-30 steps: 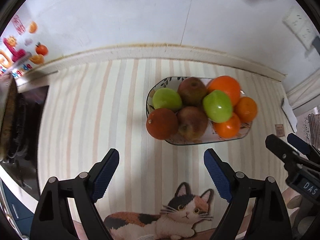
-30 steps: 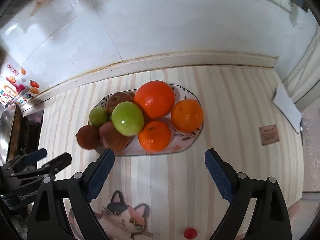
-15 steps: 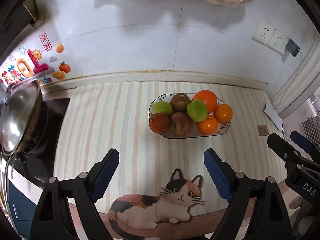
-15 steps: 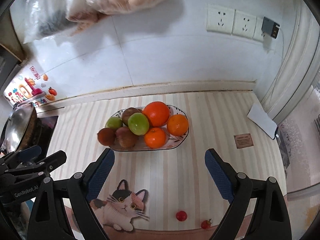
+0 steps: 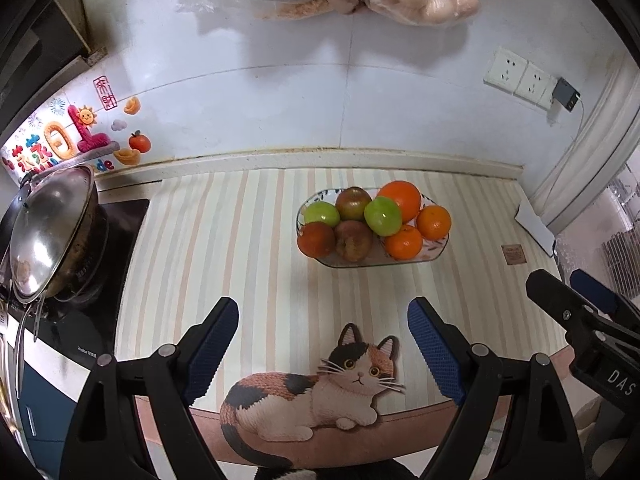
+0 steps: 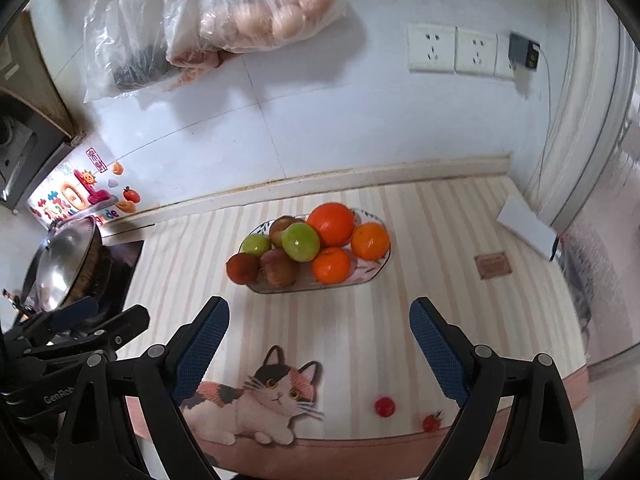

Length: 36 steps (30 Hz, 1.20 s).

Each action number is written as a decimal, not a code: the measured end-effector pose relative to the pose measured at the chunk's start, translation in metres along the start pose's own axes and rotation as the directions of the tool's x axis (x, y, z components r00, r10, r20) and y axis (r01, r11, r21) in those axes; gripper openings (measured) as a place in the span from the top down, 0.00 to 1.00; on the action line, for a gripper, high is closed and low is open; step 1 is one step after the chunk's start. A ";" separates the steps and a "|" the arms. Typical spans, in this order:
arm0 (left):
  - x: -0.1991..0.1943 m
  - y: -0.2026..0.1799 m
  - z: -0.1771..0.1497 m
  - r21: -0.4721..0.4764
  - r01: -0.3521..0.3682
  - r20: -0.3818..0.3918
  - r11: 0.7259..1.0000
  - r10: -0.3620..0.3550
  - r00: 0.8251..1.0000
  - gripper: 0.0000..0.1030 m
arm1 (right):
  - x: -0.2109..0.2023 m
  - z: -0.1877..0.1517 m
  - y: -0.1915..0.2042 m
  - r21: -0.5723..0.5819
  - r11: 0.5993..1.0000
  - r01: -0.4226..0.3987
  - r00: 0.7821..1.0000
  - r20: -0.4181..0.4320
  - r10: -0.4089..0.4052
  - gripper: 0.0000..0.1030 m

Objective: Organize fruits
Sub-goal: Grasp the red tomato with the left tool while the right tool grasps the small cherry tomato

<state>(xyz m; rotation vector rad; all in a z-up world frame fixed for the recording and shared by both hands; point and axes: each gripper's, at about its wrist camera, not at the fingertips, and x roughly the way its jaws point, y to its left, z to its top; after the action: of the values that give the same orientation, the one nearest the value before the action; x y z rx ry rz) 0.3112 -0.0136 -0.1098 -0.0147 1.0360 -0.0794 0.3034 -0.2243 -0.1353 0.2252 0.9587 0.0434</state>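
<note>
An oval patterned plate (image 5: pixel 434 254) (image 6: pixel 378 266) on the striped counter mat is heaped with fruit: three oranges (image 5: pixel 401 198) (image 6: pixel 332 224), two green apples (image 5: pixel 382 216) (image 6: pixel 301 242) and several reddish-brown apples (image 5: pixel 317 239) (image 6: pixel 243 268). My left gripper (image 5: pixel 323 338) hangs open and empty well in front of the plate, above the cat picture. My right gripper (image 6: pixel 319 338) is likewise open and empty, held back from the plate. Two small red fruits (image 6: pixel 385 406) (image 6: pixel 431 423) lie on the mat near its front edge.
A lidded steel pot (image 5: pixel 48 236) (image 6: pixel 60 266) sits on the black stove at left. Plastic bags (image 6: pixel 240 12) of food hang on the tiled wall (image 5: pixel 352 112) above. Wall sockets (image 6: pixel 456 50) are at upper right; a white box (image 6: pixel 526 226) and a brown tag (image 6: pixel 493 266) lie right.
Both grippers have pulled back and up from the fruit plate, so it looks smaller and the hanging bags, sockets and pot have come into view. Their jaws stay equally wide.
</note>
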 end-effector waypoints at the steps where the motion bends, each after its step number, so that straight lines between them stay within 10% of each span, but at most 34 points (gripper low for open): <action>1: 0.004 -0.003 -0.001 0.009 0.001 -0.008 1.000 -0.001 1.000 0.16 | 0.003 -0.001 -0.005 0.017 1.000 -0.005 1.000 -0.010 0.005 0.09; 9: 0.066 -0.066 -0.019 0.114 0.046 -0.152 0.992 -0.028 0.988 0.16 | 0.047 -0.028 -0.100 0.189 0.978 0.092 0.989 -0.133 -0.068 0.09; 16: 0.142 -0.134 -0.052 0.201 0.122 -0.354 0.972 -0.045 0.934 0.16 | 0.099 -0.076 -0.177 0.299 0.946 0.122 0.958 -0.284 -0.034 0.27; 26: 0.184 -0.156 -0.083 0.282 0.088 -0.440 0.956 0.048 0.897 0.17 | 0.145 -0.147 -0.186 0.330 0.936 0.121 0.912 -0.409 0.026 0.50; 36: 0.193 -0.179 -0.086 0.307 0.135 -0.459 0.942 0.022 0.888 0.20 | 0.149 -0.160 -0.180 0.243 0.960 0.140 0.918 -0.396 -0.033 0.74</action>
<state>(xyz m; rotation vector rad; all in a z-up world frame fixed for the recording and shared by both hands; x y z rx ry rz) 0.3241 -0.2039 -0.3105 0.2950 1.4858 -0.3245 0.2472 -0.3520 -0.3818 0.4337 1.3736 -0.1297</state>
